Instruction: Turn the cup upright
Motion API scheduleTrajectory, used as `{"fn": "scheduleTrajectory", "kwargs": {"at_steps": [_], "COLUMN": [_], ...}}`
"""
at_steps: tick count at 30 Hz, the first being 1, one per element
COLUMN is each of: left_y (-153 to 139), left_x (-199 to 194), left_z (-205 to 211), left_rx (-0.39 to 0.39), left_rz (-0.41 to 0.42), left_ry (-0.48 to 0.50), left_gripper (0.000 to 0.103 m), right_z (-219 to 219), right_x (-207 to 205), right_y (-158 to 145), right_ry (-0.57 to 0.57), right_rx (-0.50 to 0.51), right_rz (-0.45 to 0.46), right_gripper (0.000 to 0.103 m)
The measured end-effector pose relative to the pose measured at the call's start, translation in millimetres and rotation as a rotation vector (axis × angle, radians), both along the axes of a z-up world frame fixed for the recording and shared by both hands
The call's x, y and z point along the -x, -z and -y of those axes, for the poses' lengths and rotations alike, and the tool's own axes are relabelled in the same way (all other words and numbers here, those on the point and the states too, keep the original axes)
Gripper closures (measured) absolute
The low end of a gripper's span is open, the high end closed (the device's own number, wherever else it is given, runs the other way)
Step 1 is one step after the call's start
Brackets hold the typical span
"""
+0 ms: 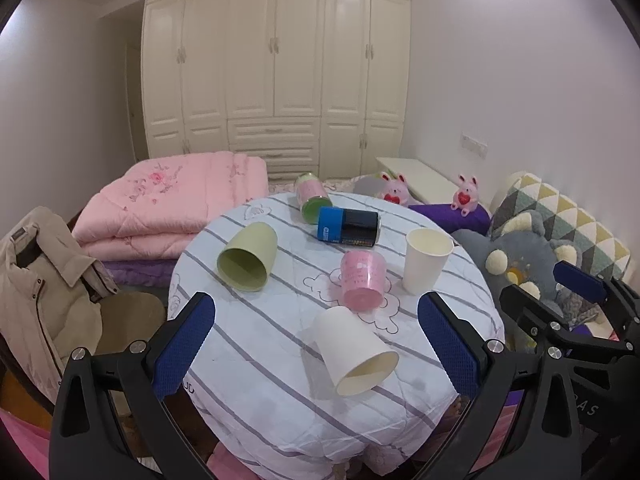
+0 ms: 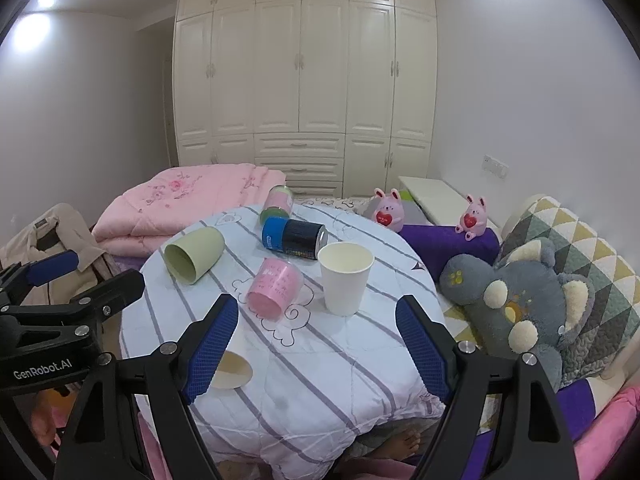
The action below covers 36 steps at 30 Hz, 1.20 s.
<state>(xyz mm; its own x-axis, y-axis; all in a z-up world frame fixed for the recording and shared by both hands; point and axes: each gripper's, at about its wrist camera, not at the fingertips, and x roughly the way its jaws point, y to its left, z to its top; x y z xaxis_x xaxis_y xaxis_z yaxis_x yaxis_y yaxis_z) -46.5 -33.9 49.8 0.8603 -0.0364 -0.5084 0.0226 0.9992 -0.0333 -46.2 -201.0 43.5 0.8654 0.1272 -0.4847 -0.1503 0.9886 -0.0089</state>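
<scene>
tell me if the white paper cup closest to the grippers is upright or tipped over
Tipped over. The near white paper cup lies on its side on the striped tablecloth, its open mouth facing the camera. The other white cup stands upright.

Dim, bluish indoor light from glaring ceiling lamps; sharp focus, fisheye-bent edges, dark corners.
</scene>
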Motion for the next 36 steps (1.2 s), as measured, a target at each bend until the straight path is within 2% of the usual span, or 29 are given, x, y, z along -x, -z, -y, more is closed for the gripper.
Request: {"fn": "scheduleTrajectory", "kwargs": {"at_steps": [8,21,36], "left_y": [-3.4,-5.1,-2.1], "left_x": [4.9,9.7,5.2], "left_z": [3.2,8.9,9.3], "left_rx": [-0.006,-0.036,-0.051], "left_rz": [0.044,0.107,0.097], "left_ry": [-0.005,-0.011,-0.017], "left_gripper": [0.001,0.001,0.0], "right_z": [1.3,0.0,-0.1], "right_x": [1.3,15.8,15.1], "right_y": [1.5,-3.4,-1.1], "right_ry": [0.0,0.0,-0.003], "right_rx": [-0.001,0.012,0.009], "right_rz": [0.013,0.144,0.135], "right_gripper": [0.021,0.021,0.021]}}
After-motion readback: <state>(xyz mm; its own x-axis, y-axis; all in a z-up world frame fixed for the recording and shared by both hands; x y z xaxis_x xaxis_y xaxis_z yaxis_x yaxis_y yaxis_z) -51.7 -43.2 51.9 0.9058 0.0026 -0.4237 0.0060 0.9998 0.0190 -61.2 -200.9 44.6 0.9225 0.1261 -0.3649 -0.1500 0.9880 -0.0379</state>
